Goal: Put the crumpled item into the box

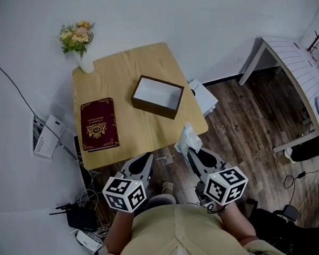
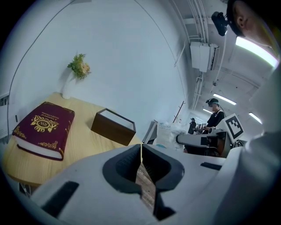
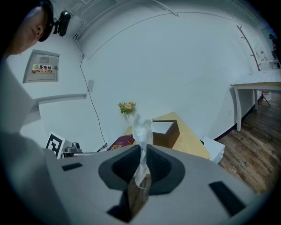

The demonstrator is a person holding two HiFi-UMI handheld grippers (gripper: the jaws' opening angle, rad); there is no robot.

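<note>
Where the person stands at the near edge of a small wooden worktop (image 1: 131, 68), the following are on view.

1. Right tongs (image 1: 192, 153), lower right of centre in the head view. They are clenched on the crumpled item (image 1: 188, 138), a pale, translucent wad that sticks up out of the jaws. The right gripper view shows it pinched between the two dark pads. It hangs at the worktop's near right corner, apart from the box.
2. Left tongs (image 1: 145, 160), lower centre. They are clenched, with the pads meeting in a thin seam, just at the worktop's near edge.
3. The box (image 1: 151, 105), with dark brown walls, a white inside and an open top. It sits at the middle of the worktop, toward the right side.
4. A maroon book (image 1: 99, 124) with gilt ornament, lying flat to the left of the box and apart from it.
5. A white vase of flowers (image 1: 78, 38) at the worktop's far left corner, upper left of the frame.
6. A white desk (image 1: 295, 65) on the wooden floor (image 1: 246, 124), upper right.
</note>
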